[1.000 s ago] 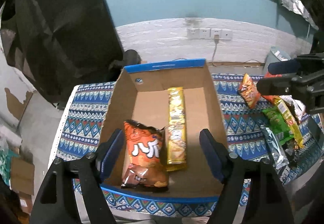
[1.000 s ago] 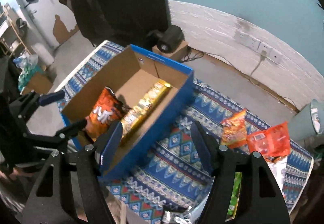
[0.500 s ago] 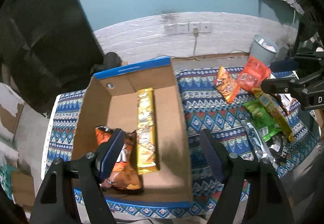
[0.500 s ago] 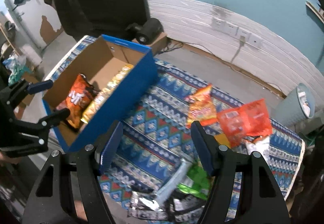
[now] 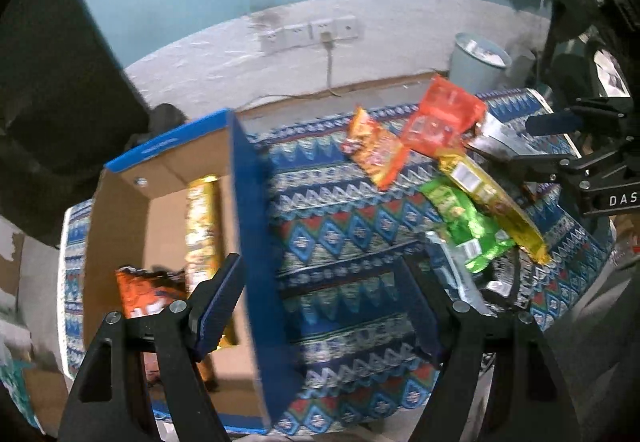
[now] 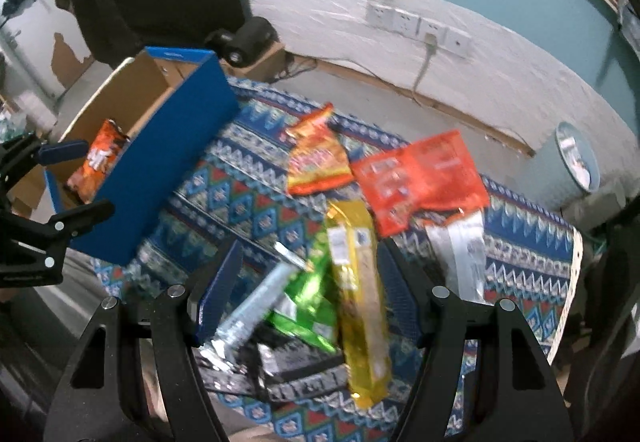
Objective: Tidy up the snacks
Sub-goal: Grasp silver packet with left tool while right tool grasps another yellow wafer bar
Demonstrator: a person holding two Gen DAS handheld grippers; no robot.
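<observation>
A blue cardboard box (image 5: 252, 210) (image 6: 168, 146) sits at the table's left, holding an orange chip bag (image 5: 144, 294) (image 6: 98, 158) and a long gold pack (image 5: 202, 218). Loose snacks lie on the right: an orange-yellow bag (image 6: 316, 158) (image 5: 374, 150), a red pack (image 6: 420, 178) (image 5: 444, 118), a long yellow pack (image 6: 360, 298) (image 5: 488, 198), a green bag (image 6: 312, 302) (image 5: 464, 230) and a silver pack (image 6: 248, 318). My left gripper (image 5: 324, 306) is open and empty above the cloth beside the box. My right gripper (image 6: 308, 302) is open above the snack pile, straddling the green bag and yellow pack.
The table wears a blue patterned cloth (image 5: 340, 214) (image 6: 224, 202). A grey bin (image 5: 478, 62) (image 6: 576, 158) stands by the white wall at the right. A white-silver pack (image 6: 460, 254) and dark wrappers (image 6: 288, 366) lie in the pile. A black speaker (image 6: 244, 38) sits behind the box.
Both grippers have swung right, away from the box toward the loose snack pile. The right gripper now hovers over the pile. Both stay open and empty.
</observation>
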